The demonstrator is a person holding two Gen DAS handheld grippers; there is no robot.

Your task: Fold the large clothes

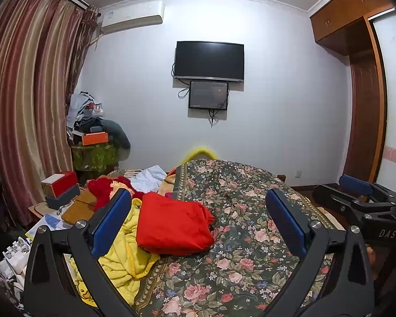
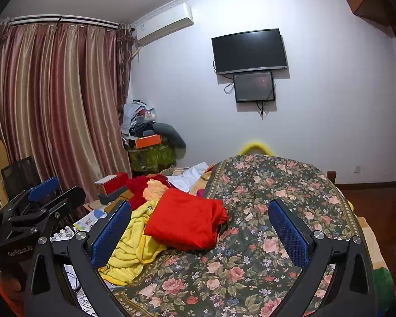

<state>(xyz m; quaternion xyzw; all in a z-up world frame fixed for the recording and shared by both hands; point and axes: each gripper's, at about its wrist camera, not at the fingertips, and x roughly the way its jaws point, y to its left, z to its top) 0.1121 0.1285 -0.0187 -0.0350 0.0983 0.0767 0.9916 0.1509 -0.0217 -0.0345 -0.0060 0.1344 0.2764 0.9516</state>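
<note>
A folded red garment (image 1: 173,225) (image 2: 186,219) lies on the left part of the floral bedspread (image 1: 240,211) (image 2: 264,198), partly on a rumpled yellow blanket (image 1: 121,251) (image 2: 130,240). My left gripper (image 1: 198,222) hovers above the bed, open, with nothing between its blue pads; the red garment shows between them, nearer the left pad. My right gripper (image 2: 199,227) is open too and empty, held at about the same height. Each gripper shows at the edge of the other's view: the right gripper (image 1: 356,198), the left gripper (image 2: 39,200).
A heap of clothes, red knit (image 1: 105,187) and white cloth (image 1: 147,178), sits behind the red garment. Boxes (image 1: 60,187) and papers crowd the bed's left side. Curtains (image 1: 26,105) hang left; a wardrobe (image 1: 364,92) stands right. A TV (image 1: 209,60) hangs on the far wall.
</note>
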